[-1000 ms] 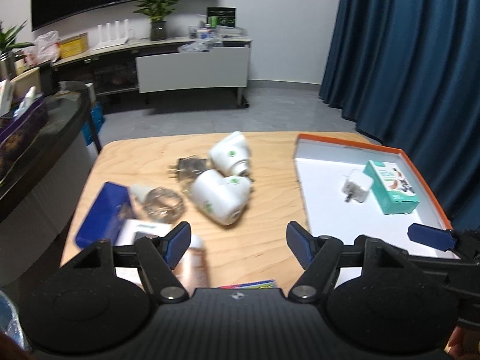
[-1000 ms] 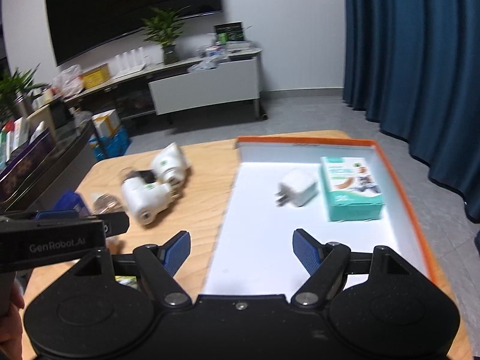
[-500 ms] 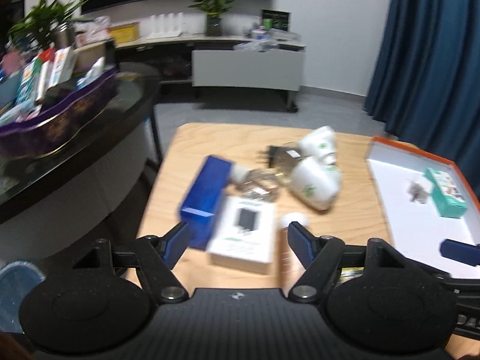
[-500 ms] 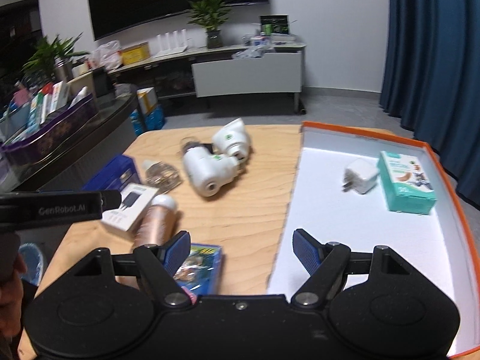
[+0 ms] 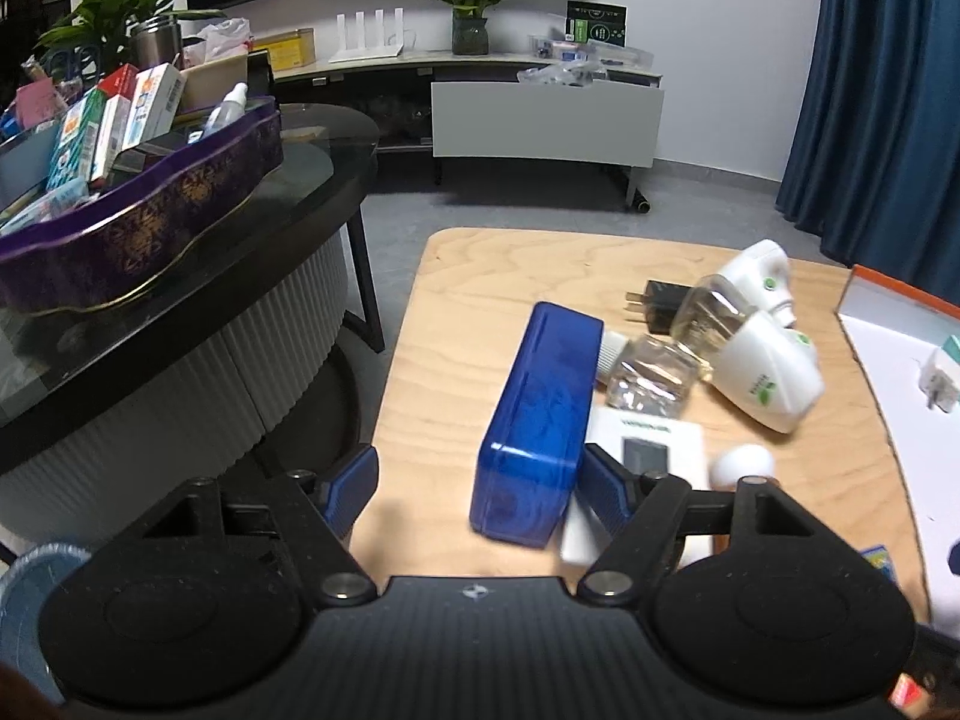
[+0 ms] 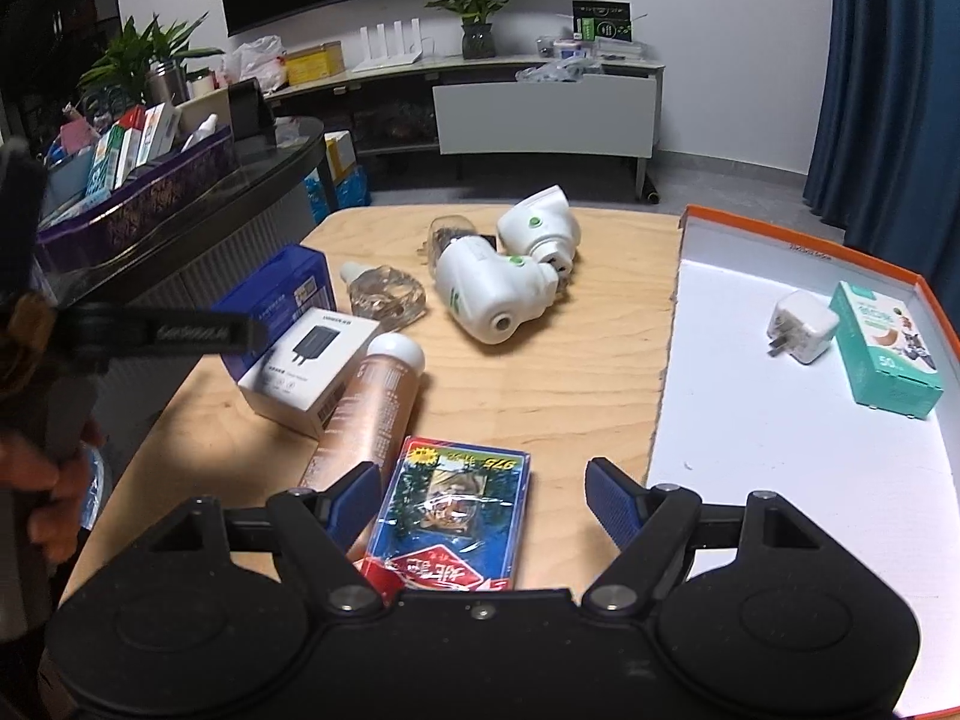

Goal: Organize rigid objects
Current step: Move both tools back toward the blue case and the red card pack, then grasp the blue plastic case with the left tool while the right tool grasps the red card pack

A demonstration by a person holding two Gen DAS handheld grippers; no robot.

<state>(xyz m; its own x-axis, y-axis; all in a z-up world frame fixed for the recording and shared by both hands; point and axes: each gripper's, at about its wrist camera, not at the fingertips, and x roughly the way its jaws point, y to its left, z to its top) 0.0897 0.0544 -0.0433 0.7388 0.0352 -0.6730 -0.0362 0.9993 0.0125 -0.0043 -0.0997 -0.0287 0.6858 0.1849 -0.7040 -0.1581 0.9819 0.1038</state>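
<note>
— Both of your tongs have swung left since a second ago: the orange-rimmed tray filled the right view then, now the loose clutter does. Where does the blue box (image 5: pixel 543 414) lie?

— Take it as the landmark. It lies on the wooden worktop (image 5: pixel 456 324) near the left edge, its near end between the fingers of your left tongs (image 5: pixel 477 483). The right pad is just beside it; whether it touches, I cannot tell. The left pad stands clear, so those tongs are released.

— And the rest?

— Just right of the blue box sits the white charger box (image 6: pixel 312 363), then the copper bottle (image 6: pixel 375 405). Right of the blue box and nearer you lies the card pack (image 6: pixel 456 510), between the fingers of your right tongs (image 6: pixel 483 501), which are spread wide and ungripped. Well right of the blue box is the tray (image 6: pixel 798 246).
</note>
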